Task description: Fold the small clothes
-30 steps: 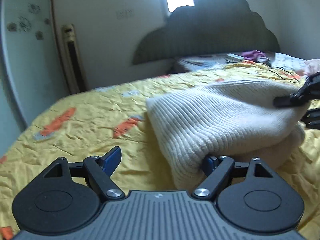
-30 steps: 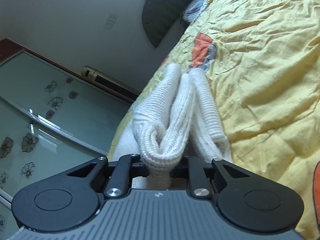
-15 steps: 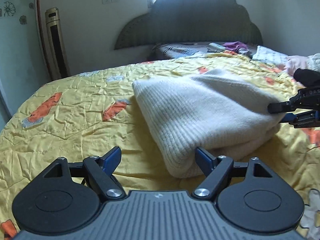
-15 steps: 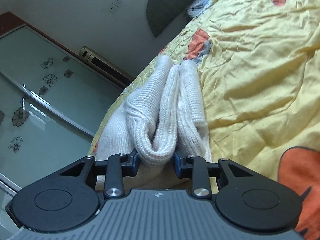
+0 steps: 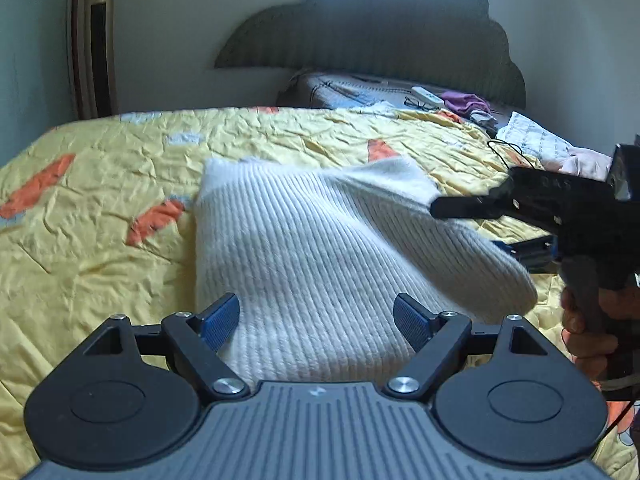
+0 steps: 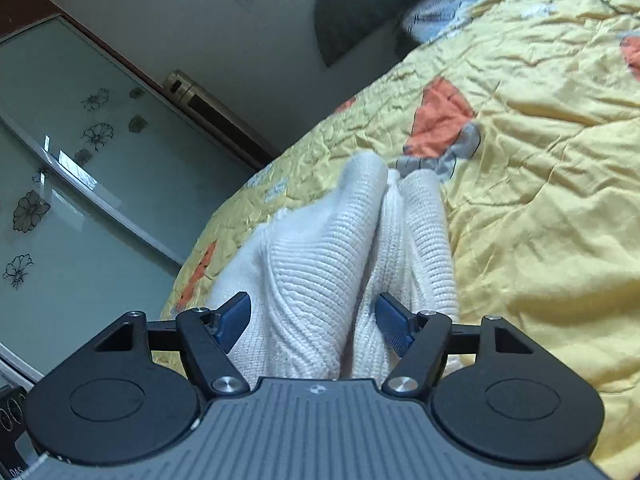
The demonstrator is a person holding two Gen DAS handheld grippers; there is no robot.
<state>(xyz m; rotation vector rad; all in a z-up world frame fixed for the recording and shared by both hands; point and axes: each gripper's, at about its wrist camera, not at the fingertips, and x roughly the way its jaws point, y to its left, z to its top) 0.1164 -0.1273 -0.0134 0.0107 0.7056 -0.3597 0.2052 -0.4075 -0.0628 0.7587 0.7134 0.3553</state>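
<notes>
Cream knit garment (image 5: 320, 248) folded on one yellow quilt (image 5: 100, 184), two claws open

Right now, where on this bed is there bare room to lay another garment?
The yellow bedspread lies bare left of the white sweater. Crowded: near the headboard, with loose clothes, and right, by the right gripper.

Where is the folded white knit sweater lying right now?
The white knit sweater lies mid-bed on the yellow quilt, just ahead of the left tongs, its right edge between the open right tongs.
</notes>
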